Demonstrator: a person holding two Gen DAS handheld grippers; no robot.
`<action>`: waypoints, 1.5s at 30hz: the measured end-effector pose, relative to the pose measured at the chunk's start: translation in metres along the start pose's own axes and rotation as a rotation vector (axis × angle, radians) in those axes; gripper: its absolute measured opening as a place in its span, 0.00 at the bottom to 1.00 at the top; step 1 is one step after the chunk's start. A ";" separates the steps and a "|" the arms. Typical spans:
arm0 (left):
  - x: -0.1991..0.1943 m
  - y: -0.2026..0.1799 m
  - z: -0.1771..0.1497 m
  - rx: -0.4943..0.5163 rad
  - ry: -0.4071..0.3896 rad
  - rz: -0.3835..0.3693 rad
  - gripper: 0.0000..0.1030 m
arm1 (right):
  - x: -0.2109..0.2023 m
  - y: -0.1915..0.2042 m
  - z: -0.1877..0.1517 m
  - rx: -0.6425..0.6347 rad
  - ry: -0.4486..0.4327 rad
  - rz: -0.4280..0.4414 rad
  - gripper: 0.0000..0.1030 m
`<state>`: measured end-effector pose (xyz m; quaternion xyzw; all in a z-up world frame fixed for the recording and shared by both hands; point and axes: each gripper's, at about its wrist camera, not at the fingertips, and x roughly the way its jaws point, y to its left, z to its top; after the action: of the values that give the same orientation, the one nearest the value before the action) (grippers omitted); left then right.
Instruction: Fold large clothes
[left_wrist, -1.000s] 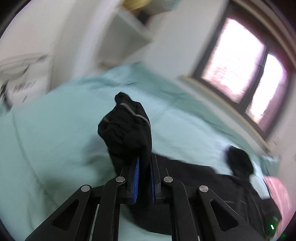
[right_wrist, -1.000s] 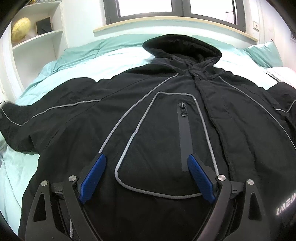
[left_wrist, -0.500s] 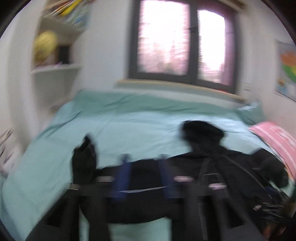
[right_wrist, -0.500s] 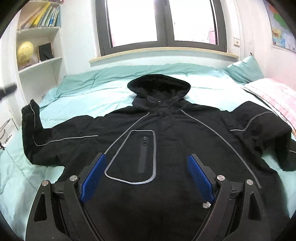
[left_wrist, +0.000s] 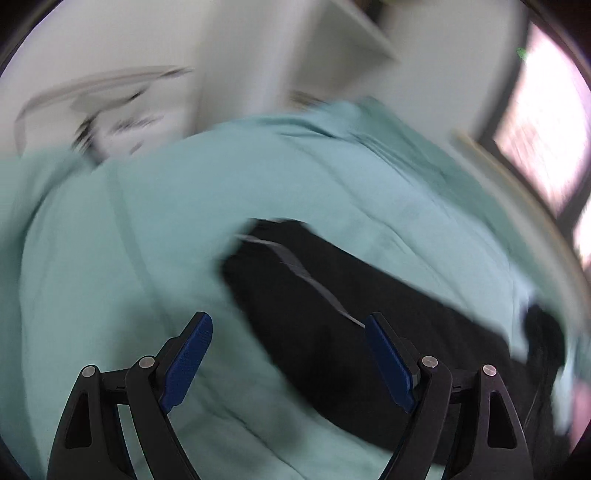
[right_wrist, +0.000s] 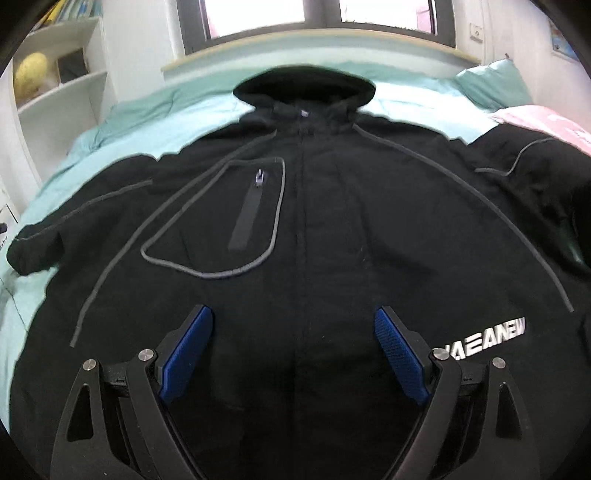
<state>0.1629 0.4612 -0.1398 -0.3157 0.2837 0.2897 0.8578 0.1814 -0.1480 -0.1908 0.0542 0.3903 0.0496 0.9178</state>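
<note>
A black hooded jacket (right_wrist: 332, 229) with grey piping lies face up and spread on the bed, hood (right_wrist: 306, 86) toward the window. My right gripper (right_wrist: 293, 325) is open and empty, hovering over the jacket's lower front. In the blurred left wrist view the jacket's left sleeve (left_wrist: 317, 295) lies flat on the bedding. My left gripper (left_wrist: 288, 332) is open and empty just above the sleeve, near its cuff end.
The bed has a mint-green cover (left_wrist: 110, 258). A green pillow (right_wrist: 495, 85) and a pink one (right_wrist: 546, 122) lie at the right. White shelves (right_wrist: 59, 92) stand to the left, a window (right_wrist: 314, 14) behind the bed.
My left gripper held the sleeve cuff up a second ago; it has opened and the sleeve now lies flat. My right gripper moved lower and closer over the jacket front.
</note>
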 end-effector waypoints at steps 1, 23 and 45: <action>0.007 0.012 0.004 -0.052 0.001 -0.007 0.83 | 0.000 0.000 -0.001 0.000 -0.004 0.001 0.89; -0.053 -0.096 -0.025 0.404 -0.155 -0.208 0.18 | 0.009 0.008 -0.002 -0.035 0.003 -0.025 0.92; -0.042 -0.374 -0.335 1.009 0.435 -0.603 0.23 | -0.089 -0.078 0.029 0.067 0.008 -0.075 0.91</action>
<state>0.2856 -0.0255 -0.1854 0.0102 0.4520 -0.2056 0.8680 0.1448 -0.2390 -0.1185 0.0701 0.3973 0.0024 0.9150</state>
